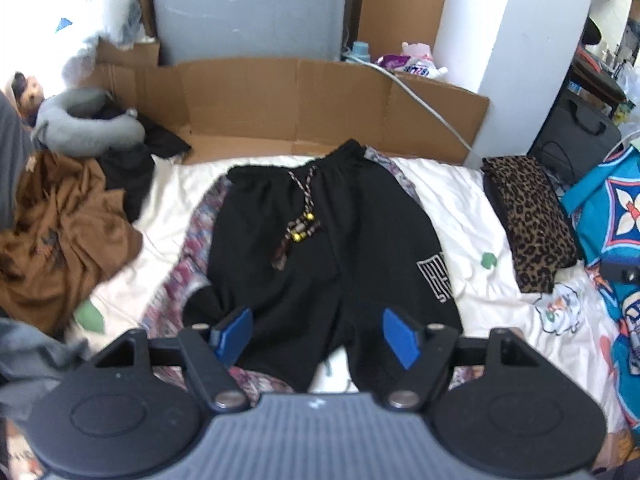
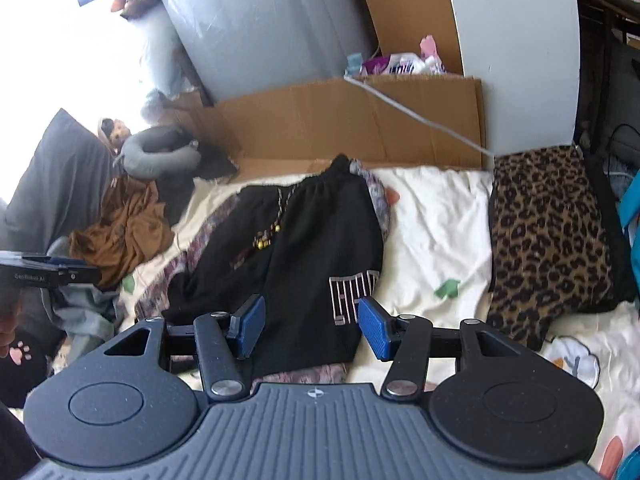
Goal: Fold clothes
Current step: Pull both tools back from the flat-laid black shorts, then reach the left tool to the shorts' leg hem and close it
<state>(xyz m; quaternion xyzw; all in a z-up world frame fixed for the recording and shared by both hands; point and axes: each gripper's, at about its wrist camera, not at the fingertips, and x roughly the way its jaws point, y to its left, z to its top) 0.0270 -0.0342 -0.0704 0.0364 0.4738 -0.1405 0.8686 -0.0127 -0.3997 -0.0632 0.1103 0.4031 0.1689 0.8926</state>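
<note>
Black shorts [image 1: 320, 248] with a beaded drawstring [image 1: 300, 228] and a white print on one leg lie flat on a patterned cloth [image 1: 192, 248] on the white bedsheet [image 1: 460, 208]. My left gripper [image 1: 318, 336] hovers open over the leg hems, holding nothing. In the right wrist view the same shorts [image 2: 304, 240] lie ahead, and my right gripper [image 2: 312, 326] stands open above the printed leg hem, nothing between its blue pads [image 2: 374, 330]. The left gripper [image 2: 44, 272] shows at the left edge of that view.
A brown garment [image 1: 60, 232] and dark clothes are heaped at the left with a grey neck pillow [image 1: 88, 124]. A folded leopard-print piece [image 1: 528, 220] lies at the right, beside a blue patterned fabric [image 1: 612, 216]. Flat cardboard [image 1: 300, 104] lines the bed's far side.
</note>
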